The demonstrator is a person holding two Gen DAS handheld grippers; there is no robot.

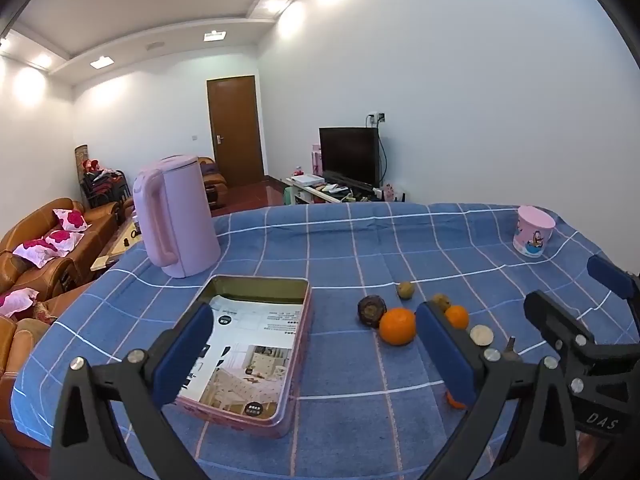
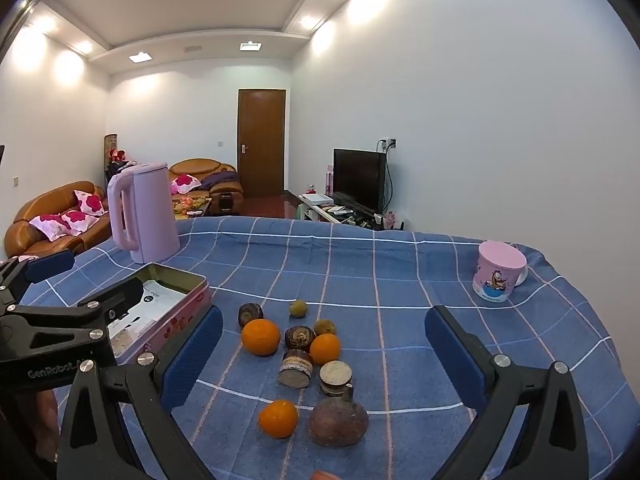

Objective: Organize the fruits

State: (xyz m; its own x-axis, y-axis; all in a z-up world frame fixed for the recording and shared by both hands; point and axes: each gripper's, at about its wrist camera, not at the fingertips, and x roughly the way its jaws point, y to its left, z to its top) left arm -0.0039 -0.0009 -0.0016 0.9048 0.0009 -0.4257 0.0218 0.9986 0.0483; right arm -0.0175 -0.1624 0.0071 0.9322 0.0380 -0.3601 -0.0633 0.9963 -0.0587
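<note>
Right gripper (image 2: 324, 354) spread, fruits (image 2: 304, 360) between fingers, untouched; left gripper (image 1: 316, 354) spread over tin (image 1: 256, 344).

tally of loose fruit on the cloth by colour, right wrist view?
Orange: 3
Dark brown: 5
Olive-yellow: 2
Total: 10, all outside the tin.
</note>
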